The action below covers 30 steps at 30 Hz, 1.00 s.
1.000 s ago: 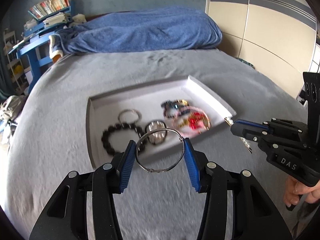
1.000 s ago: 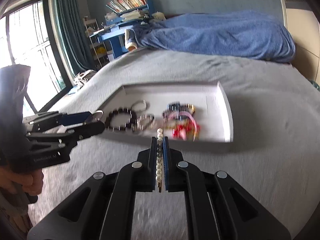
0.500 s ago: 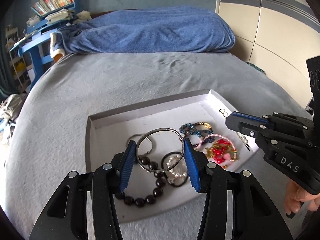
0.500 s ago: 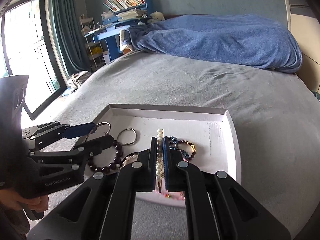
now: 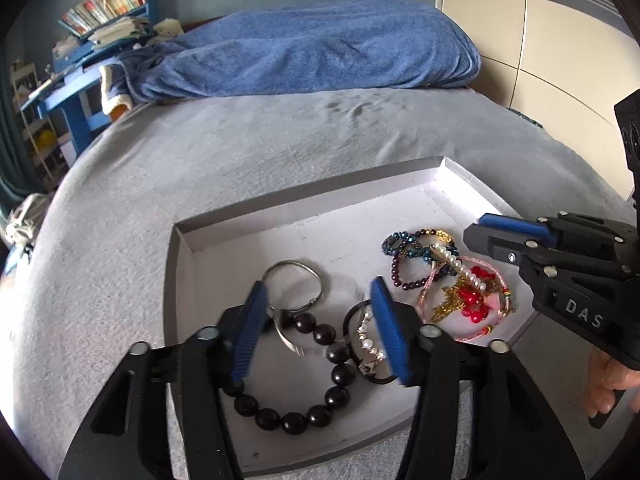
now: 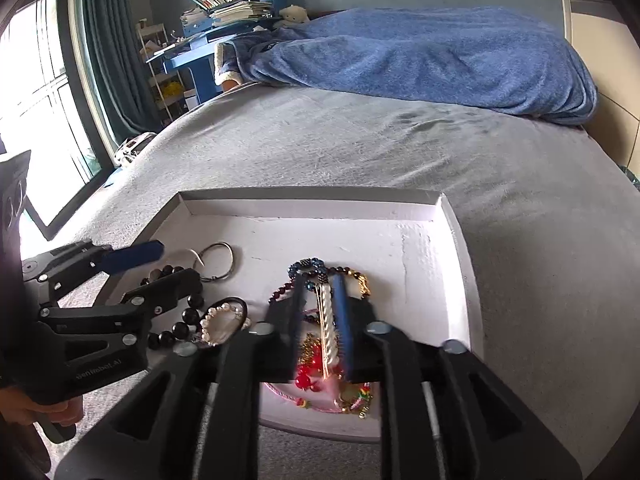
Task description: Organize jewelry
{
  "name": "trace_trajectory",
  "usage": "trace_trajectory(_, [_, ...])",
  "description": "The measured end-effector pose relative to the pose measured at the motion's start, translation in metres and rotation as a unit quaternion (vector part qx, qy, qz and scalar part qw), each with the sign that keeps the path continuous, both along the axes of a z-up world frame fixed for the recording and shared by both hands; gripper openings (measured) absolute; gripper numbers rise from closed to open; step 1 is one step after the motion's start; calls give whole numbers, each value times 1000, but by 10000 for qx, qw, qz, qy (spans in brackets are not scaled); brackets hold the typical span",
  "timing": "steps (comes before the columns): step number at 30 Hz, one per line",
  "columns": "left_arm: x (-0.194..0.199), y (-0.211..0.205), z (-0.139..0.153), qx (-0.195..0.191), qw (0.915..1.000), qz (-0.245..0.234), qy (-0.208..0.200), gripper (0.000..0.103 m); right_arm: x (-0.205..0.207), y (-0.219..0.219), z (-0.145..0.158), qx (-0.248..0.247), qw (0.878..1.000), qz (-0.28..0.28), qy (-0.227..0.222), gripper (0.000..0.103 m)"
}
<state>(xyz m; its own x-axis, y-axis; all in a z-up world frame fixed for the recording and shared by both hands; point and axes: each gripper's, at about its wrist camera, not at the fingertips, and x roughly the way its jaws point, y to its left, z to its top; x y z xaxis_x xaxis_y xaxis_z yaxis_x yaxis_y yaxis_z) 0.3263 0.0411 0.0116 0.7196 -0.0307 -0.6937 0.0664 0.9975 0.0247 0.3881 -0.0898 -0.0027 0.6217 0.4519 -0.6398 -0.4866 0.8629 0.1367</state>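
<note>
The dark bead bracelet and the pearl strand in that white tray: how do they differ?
The dark bead bracelet is a closed loop of big, near-black round beads; the pearl strand is a straight row of small white beads. The bracelet lies on the bare floor of the white tray beside a silver ring; the strand lies on top of the coloured bracelet pile. Both are beaded and lie in the same tray.

Tray's (image 6: 456, 216) far half lies bare; jewelry heap (image 5: 460, 280) crowds the near half.
</note>
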Motion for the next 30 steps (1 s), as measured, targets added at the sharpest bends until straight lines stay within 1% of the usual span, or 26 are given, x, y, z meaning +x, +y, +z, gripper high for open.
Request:
trace_trajectory(2, [-4, 1, 2, -31, 10000, 14, -80, 74, -2, -3, 1, 35, 10000, -11, -47, 36])
trace_trajectory(4, [-9, 1, 6, -70, 9998, 25, -157, 77, -6, -6, 2, 67, 9999, -23, -90, 41])
trace_trajectory(6, [-14, 2, 9, -87, 9997, 66, -215, 81, -14, -11, 3, 86, 9998, -60, -195, 51])
trace_trajectory(7, [-18, 3, 10, -116, 9995, 127, -275, 83, -17, -13, 3, 104, 9997, -83, -225, 53])
trace_trajectory(9, [-28, 6, 13, -238, 9986, 235, -417, 91, -25, -20, 3, 192, 9993, -131, -299, 60])
trace_trajectory(10, [-33, 7, 14, -262, 9981, 278, -479, 92, -28, -22, 3, 209, 9991, -151, -335, 62])
trace_trajectory(12, [-42, 7, 13, -278, 9973, 349, -588, 95, -37, -28, 0, 215, 9986, -212, -425, 70])
trace_trajectory(14, [-49, 6, 12, -280, 9970, 372, -625, 95, -46, -34, -3, 248, 9983, -251, -458, 71])
trace_trajectory(18, [-64, 2, 8, -254, 9966, 398, -674, 96, -63, -45, -9, 315, 9978, -281, -504, 81])
trace_trajectory(25, [-99, -4, -2, -310, 9956, 478, -738, 96, -95, -57, -8, 325, 9965, -317, -699, 92])
trace_trajectory(26, [-103, -4, -3, -332, 9955, 486, -740, 97, -101, -58, -7, 312, 9960, -338, -762, 96])
trace_trajectory(30, [-116, -7, -6, -357, 9951, 566, -729, 97, -119, -60, -7, 243, 9953, -332, -875, 97])
